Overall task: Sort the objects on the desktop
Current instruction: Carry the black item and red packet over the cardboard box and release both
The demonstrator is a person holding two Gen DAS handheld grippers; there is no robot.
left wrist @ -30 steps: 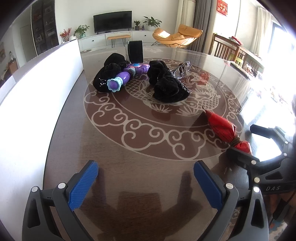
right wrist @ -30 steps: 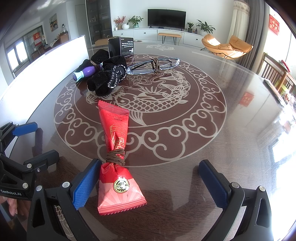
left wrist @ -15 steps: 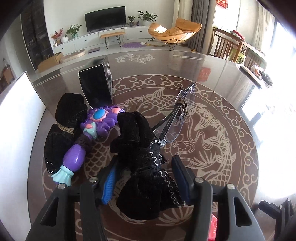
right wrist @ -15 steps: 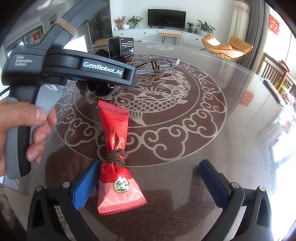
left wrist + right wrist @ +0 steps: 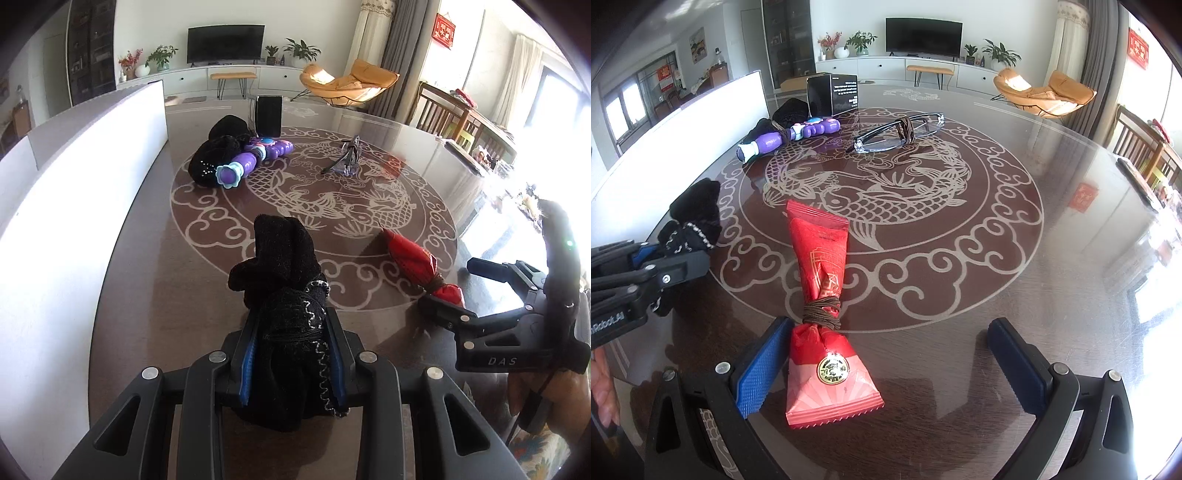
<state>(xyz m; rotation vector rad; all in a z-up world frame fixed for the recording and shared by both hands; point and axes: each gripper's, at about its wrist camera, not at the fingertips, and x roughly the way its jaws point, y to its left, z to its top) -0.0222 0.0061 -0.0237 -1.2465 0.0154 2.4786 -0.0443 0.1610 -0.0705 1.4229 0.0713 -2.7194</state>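
My left gripper [image 5: 291,343] is shut on a black knitted bundle [image 5: 284,280] with silver stitching, carried near the table's front left; the right wrist view shows the same black bundle [image 5: 696,221] at its left edge. My right gripper [image 5: 886,362] stands open, and a red snack packet [image 5: 820,288] tied with brown cord lies against its left pad. Farther back lie a second black bundle [image 5: 214,158], a purple toy wand [image 5: 251,158] and tied glasses [image 5: 901,131].
A black box [image 5: 833,94] stands at the back of the round glass-topped table [image 5: 1015,277]. A white board [image 5: 66,206] runs along the table's left side. A person's hand [image 5: 546,395] holds the right gripper's handle. Chairs stand beyond the table's right rim.
The left gripper reached the far black bundle, shut on it, and drew it back toward the table's front left. The right gripper and red packet stayed put.
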